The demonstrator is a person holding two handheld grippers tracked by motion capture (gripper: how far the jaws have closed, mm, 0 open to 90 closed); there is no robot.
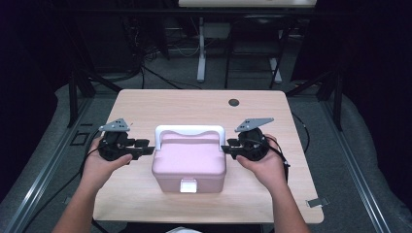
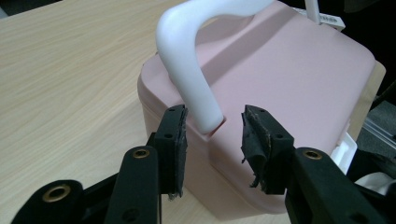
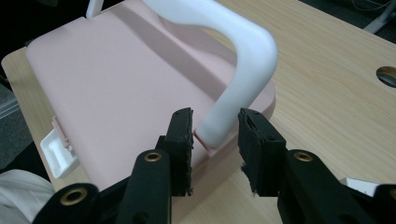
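- The pink box [image 1: 189,162] is set near the front edge of the table [image 1: 145,104], white handle [image 1: 189,130] raised.
- The left gripper [image 1: 145,150] is held at its left end, jaws spread beside the handle's foot.
- The right gripper [image 1: 227,149] is held likewise at the right end, jaws spread, nothing pinched.

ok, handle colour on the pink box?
White handle, clearest in the left gripper view.
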